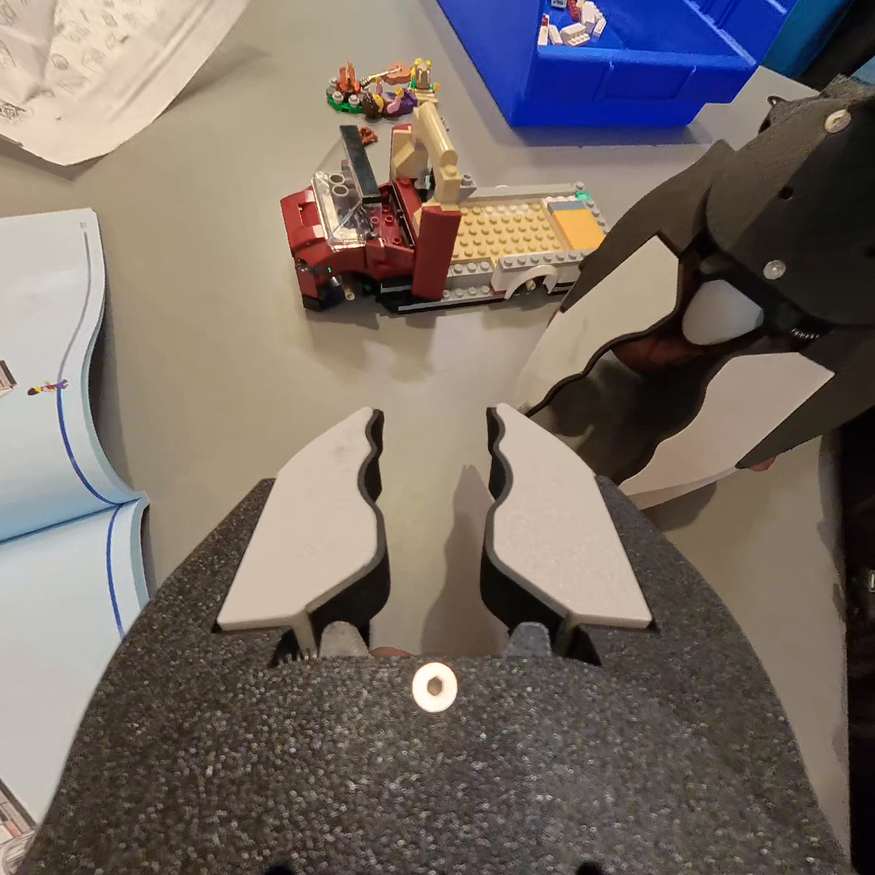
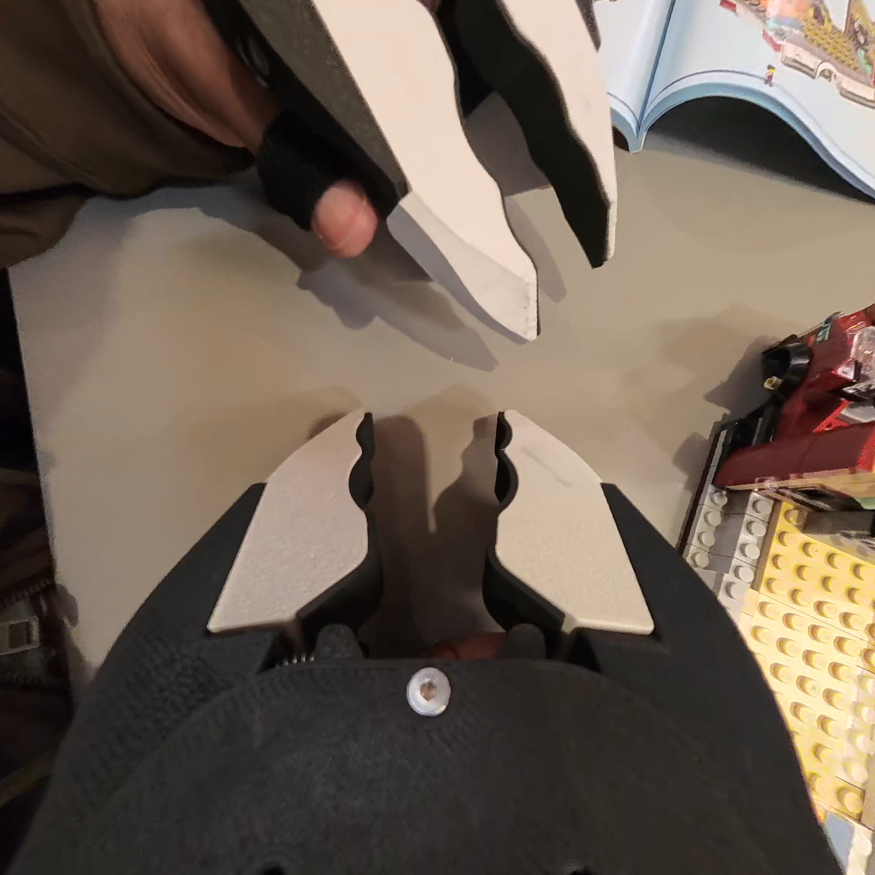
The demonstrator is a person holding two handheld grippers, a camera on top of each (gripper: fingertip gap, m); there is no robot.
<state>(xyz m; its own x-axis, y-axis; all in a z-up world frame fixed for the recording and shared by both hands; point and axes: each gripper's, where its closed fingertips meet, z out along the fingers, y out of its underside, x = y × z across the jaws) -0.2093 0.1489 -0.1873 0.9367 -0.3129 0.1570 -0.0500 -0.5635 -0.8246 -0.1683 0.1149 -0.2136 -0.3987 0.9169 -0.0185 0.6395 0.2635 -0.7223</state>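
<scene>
Matt grey tabletop (image 1: 199, 293), glossy plastic brick truck (image 1: 426, 246), paper booklet (image 1: 42, 379), grainy black plastic tool (image 1: 434, 416) body

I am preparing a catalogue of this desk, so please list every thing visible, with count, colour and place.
Brick-built truck: one, dark red cab, tan studded bed, table centre.
Small brick scene with figures: one, multicoloured, behind the truck.
Storage bin: one, blue, holding loose white bricks, far right.
Instruction booklet: one, light blue, open, left.
Printed paper sheet: one, white, far left.
Table: one, grey.
Gloved hand: one, black fingerless glove, holding the left tongs.
Left tongs: open, empty, above bare table.
Right tongs: open, empty, facing the left ones.
</scene>
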